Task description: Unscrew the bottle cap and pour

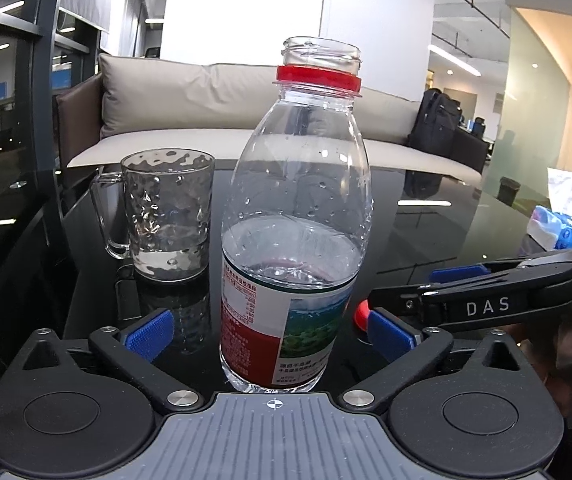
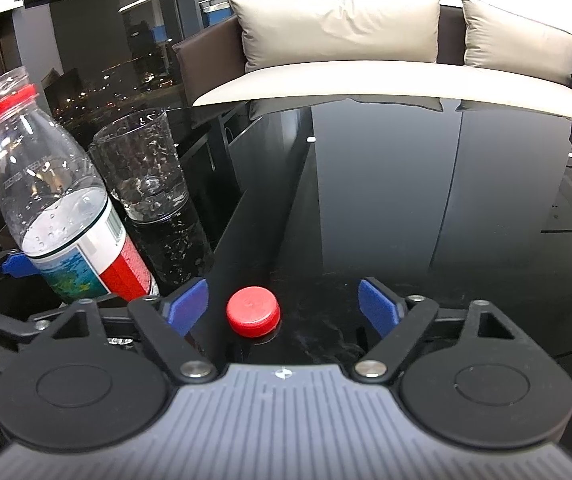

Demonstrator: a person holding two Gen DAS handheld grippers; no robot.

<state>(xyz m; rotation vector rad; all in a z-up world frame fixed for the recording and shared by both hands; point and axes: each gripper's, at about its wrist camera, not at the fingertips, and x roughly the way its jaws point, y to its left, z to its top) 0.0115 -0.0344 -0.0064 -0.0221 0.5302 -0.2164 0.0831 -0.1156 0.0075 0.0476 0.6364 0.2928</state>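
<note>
Bottle (image 1: 294,216) upright on black table (image 2: 406,208), uncapped, red collar ring on neck, roughly half full. Stands between my left gripper (image 1: 272,334) fingers, spread wide, pads clear of label; nothing held. Cap (image 2: 253,311) lies flat on table between my right gripper (image 2: 284,306) fingers, likewise wide apart, not touching cap. Mug (image 1: 168,216) just behind bottle, little water at bottom. Sofa (image 2: 342,40) beyond table.
</note>
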